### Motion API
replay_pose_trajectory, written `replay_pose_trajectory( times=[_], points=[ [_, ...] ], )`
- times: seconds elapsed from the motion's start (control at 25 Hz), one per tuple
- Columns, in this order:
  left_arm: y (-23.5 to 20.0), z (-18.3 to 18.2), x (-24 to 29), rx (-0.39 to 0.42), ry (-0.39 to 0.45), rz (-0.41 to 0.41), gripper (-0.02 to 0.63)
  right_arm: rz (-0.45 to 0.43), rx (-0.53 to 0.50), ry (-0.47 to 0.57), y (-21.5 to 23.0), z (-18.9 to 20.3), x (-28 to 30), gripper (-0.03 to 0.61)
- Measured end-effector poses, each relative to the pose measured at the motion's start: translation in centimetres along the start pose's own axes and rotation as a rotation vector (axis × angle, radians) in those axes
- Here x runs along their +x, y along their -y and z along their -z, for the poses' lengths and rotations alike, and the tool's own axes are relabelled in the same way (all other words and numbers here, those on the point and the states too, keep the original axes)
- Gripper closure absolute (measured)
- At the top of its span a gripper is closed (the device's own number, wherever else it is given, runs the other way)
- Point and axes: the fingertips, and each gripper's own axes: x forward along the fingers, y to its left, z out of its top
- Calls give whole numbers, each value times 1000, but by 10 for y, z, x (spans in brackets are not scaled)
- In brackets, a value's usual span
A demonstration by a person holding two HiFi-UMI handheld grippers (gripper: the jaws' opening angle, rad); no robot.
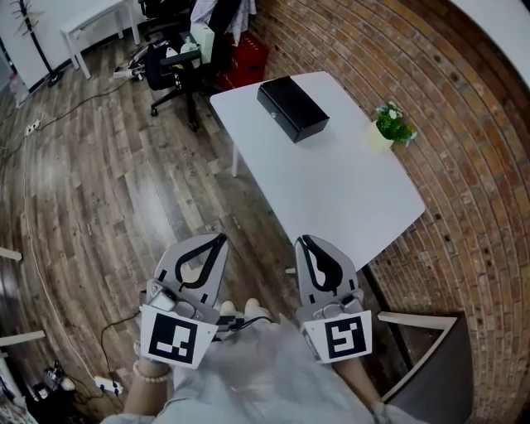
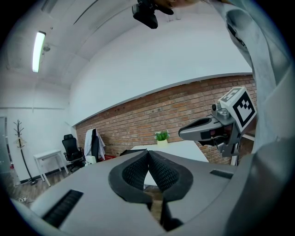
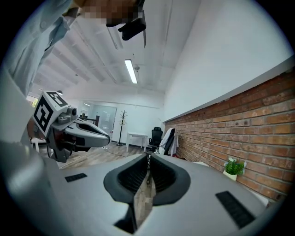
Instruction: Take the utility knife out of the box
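We've got the table (image 1: 331, 190) straight ahead, with the brick wall (image 1: 472, 190) running along its right side. The box (image 1: 292, 108) sits on the table's far end, toward the left. The potted plant (image 1: 392, 126) is on the far right edge by the wall, well apart from the box. Our left gripper (image 1: 221, 239) and right gripper (image 1: 301, 241) are side by side at the near end, the left one over the floor. An office chair (image 1: 170, 70) stands beyond the table, with a desk (image 1: 95, 21) farther back left.

Office; white table (image 1: 331, 186) by a brick wall (image 1: 468, 207); black swivel chair (image 1: 176, 73) on plank floor (image 1: 99, 190); coat stand (image 3: 123, 123); ceiling strip light (image 3: 130, 70); glass partition (image 3: 99, 119) beyond.
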Motion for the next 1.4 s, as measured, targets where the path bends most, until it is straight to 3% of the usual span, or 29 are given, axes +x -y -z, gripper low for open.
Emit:
replay_pose_trajectory(
  times=[0.44,0.8,1.4],
  points=[
    [-14,11,-20,9,22,10,595,34,-8,7,-24,-1,6,528],
    [-29,15,-9,9,24,6,595,39,-19,3,-19,-1,22,528],
    [-90,9,84,25,37,-23,595,55,-35,94,48,-21,119,528]
  ],
)
